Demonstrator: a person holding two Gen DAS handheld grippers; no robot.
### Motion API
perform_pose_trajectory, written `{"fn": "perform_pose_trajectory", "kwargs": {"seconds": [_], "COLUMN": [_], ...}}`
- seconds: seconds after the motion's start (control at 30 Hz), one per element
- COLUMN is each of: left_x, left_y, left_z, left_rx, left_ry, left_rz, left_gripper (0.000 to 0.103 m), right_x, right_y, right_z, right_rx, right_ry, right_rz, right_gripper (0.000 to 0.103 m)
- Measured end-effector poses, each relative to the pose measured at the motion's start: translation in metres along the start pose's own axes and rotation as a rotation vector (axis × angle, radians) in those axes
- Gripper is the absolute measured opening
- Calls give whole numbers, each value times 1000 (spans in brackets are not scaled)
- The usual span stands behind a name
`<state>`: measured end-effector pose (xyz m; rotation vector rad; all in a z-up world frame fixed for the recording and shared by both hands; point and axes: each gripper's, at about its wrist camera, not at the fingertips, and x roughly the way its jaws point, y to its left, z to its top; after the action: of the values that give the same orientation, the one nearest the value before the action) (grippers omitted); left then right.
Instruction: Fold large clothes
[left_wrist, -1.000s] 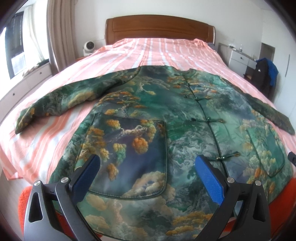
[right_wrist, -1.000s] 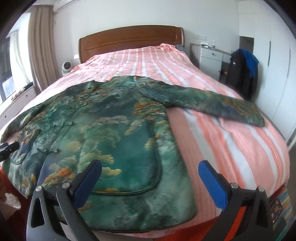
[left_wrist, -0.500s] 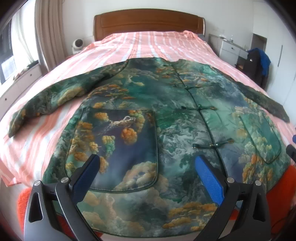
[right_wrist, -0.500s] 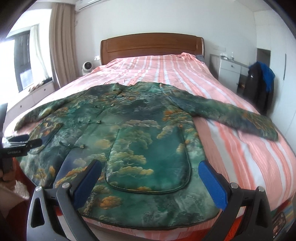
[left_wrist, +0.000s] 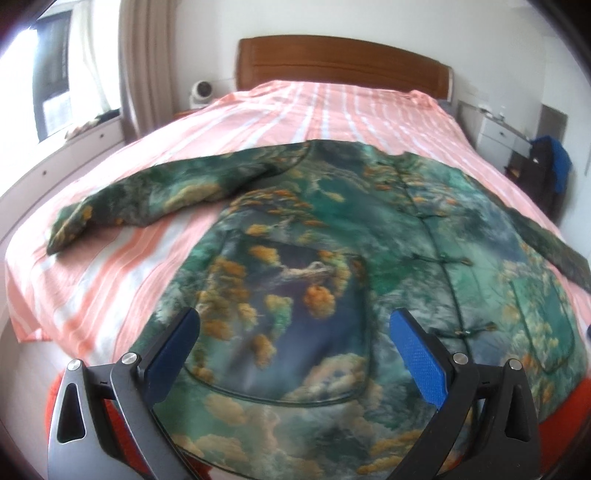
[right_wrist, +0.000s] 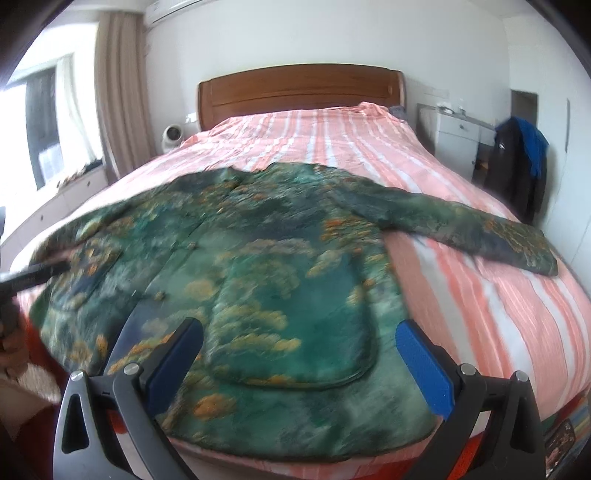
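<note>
One jacket (left_wrist: 332, 266), green with orange and cream clouds, lies flat and face up on one bed (left_wrist: 325, 110) with a pink-and-white striped cover; its hem reaches the near edge of the bed. It has two sleeves, both spread outward, and two patch pockets on the front. Two hand-held grippers are in view, each with two blue pads. The left hand-held gripper (left_wrist: 293, 354) hovers above the hem over the left pocket (left_wrist: 280, 321), jaws spread wide and holding nothing. The right hand-held gripper (right_wrist: 299, 358) hovers above the hem over the other pocket (right_wrist: 295, 332), also spread wide and empty.

Compared with half a second ago, the left view has shifted toward the left, so more of the left sleeve (left_wrist: 147, 199) and the striped cover beside it shows, and the jacket front sits further right. The right view is now blurred across the jacket, and the garment lies in the same place.

The left view alone shows the row of knot buttons (left_wrist: 443, 258) clearly. The right view alone shows the whole right sleeve (right_wrist: 461, 229) out to its cuff, and at its left edge part of the left hand-held gripper. Both views show one wooden headboard (right_wrist: 299, 92), one white cabinet (right_wrist: 454, 136) and dark clothes hanging beside it (right_wrist: 517, 162).
</note>
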<state>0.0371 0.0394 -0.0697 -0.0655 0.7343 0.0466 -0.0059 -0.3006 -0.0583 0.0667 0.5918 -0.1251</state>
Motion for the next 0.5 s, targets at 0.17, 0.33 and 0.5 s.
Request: {"fn": "perform_pose_trajectory", "kwargs": {"seconds": [0.17,0.33,0.5], "left_x": [-1,-2,4], "left_y": [11,13,10], "left_z": [-1,-2,-3], "left_rx": [-24,-25,-19], "left_ry": [-12,-24,-8], "left_rz": [10,13,23], "left_gripper": [102,102,102], "right_x": [23,53,80], "right_y": [-108,-261,-339], "right_z": [38,38,10], "right_rx": [298,773,1071], "right_ry": [-25,-71,-80], "right_rz": [1,-103,-125], "right_gripper": [103,101,93]}}
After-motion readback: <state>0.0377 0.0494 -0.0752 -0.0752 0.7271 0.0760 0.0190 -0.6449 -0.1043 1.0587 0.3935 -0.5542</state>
